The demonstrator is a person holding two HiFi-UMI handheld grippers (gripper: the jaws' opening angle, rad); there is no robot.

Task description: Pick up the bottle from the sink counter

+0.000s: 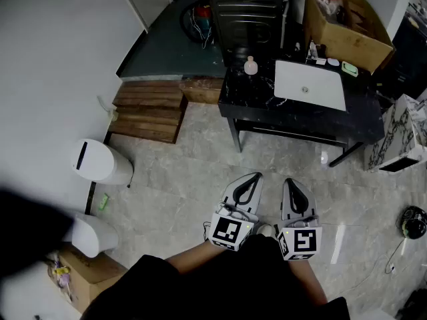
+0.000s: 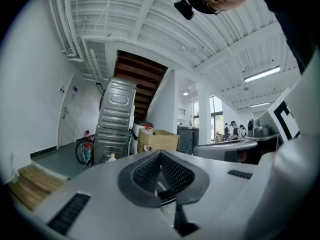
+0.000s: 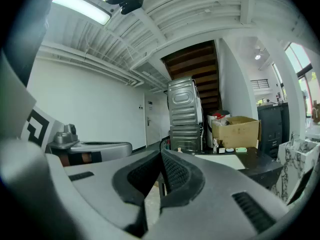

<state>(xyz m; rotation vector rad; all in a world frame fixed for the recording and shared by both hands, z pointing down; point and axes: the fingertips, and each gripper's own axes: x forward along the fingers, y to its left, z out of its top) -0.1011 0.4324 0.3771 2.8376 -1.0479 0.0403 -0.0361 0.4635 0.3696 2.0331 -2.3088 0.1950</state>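
Observation:
The small pale bottle [image 1: 251, 66] stands upright on the black marble counter [image 1: 253, 95], to the left of the white sink basin [image 1: 310, 85]. It is far ahead of both grippers, which I hold side by side low over the floor. My left gripper [image 1: 255, 177] is shut with nothing in it. My right gripper [image 1: 291, 181] is also shut and empty. In the left gripper view the bottle [image 2: 112, 157] shows small beyond the closed left gripper [image 2: 160, 155]. In the right gripper view the closed right gripper [image 3: 161, 156] points toward the counter [image 3: 255, 163].
A cardboard box [image 1: 347, 25] sits at the counter's back right, with small items beside it. Stacked metal appliances [image 1: 247, 12] stand behind the counter. Wooden steps [image 1: 150, 109], a white bin [image 1: 100, 162] and a marble slab [image 1: 400, 135] stand around the tiled floor.

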